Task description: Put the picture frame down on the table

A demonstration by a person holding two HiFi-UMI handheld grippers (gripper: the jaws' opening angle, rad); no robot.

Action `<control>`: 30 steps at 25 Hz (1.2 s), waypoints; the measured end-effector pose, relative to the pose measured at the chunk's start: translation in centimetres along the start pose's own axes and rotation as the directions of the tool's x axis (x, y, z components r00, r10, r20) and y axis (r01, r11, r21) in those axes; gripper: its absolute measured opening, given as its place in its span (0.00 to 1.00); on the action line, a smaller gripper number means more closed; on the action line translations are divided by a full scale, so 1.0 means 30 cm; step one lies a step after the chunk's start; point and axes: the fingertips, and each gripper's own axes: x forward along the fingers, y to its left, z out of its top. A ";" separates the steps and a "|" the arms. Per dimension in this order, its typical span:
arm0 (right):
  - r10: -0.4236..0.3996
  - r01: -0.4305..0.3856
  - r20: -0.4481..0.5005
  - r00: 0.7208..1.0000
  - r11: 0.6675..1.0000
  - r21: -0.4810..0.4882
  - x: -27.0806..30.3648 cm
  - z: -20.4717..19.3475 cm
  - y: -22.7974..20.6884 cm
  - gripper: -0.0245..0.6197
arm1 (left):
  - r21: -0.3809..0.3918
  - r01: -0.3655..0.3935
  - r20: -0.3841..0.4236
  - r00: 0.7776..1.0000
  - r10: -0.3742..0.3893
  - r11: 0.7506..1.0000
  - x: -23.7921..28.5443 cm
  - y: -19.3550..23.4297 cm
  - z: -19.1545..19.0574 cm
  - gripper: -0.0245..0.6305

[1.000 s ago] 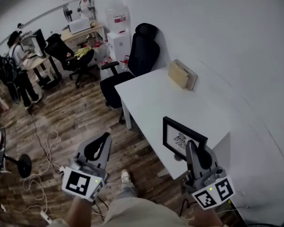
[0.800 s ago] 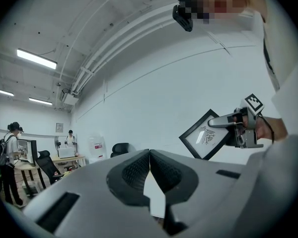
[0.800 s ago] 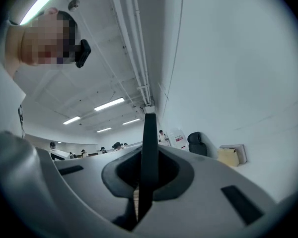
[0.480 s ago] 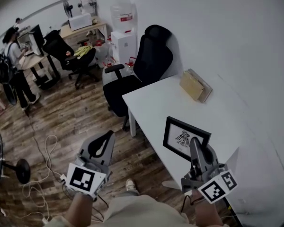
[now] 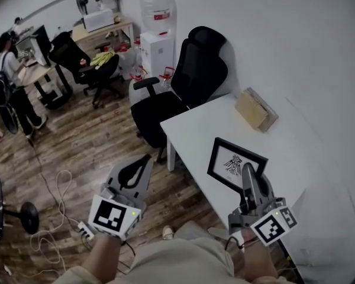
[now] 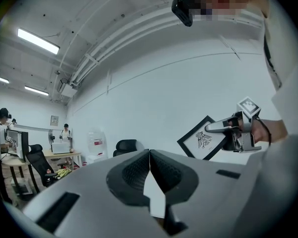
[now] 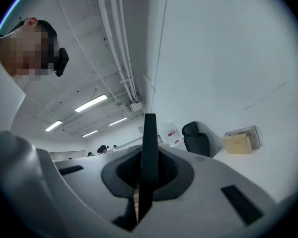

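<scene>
The picture frame [image 5: 235, 163] is black with a white print of an insect. It hangs upright over the near part of the white table [image 5: 195, 129]. My right gripper [image 5: 247, 170] is shut on its lower right edge. In the right gripper view the frame [image 7: 149, 148] shows edge-on, clamped between the jaws. My left gripper [image 5: 142, 163] is shut on nothing and hovers over the wooden floor, left of the table. In the left gripper view the frame [image 6: 202, 139] and the right gripper [image 6: 223, 128] appear off to the right, beyond the left gripper [image 6: 149, 155].
A tan box [image 5: 255, 109] lies at the table's far end near the wall. A black office chair [image 5: 189, 81] stands at the table's left end. Cables [image 5: 59, 182] trail on the floor. People work at desks [image 5: 35, 70] far left.
The head view has swung, so the table and chair sit further right and up. The frame stays in my right gripper. Both grippers keep about the same places relative to the table.
</scene>
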 end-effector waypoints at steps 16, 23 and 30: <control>-0.060 0.064 -0.057 0.997 0.995 0.071 0.333 -0.174 -0.225 0.09 | -0.077 0.057 -0.059 0.996 -0.062 0.995 0.296 0.144 -0.219 0.07; -0.069 0.075 -0.091 0.993 0.996 0.056 0.489 -0.184 -0.322 0.09 | -0.096 0.048 -0.072 0.996 -0.055 0.994 0.461 0.248 -0.240 0.07; -0.104 0.122 -0.137 0.985 0.984 0.131 0.719 -0.290 -0.551 0.09 | -0.074 0.087 -0.132 0.987 -0.096 0.993 0.731 0.347 -0.334 0.07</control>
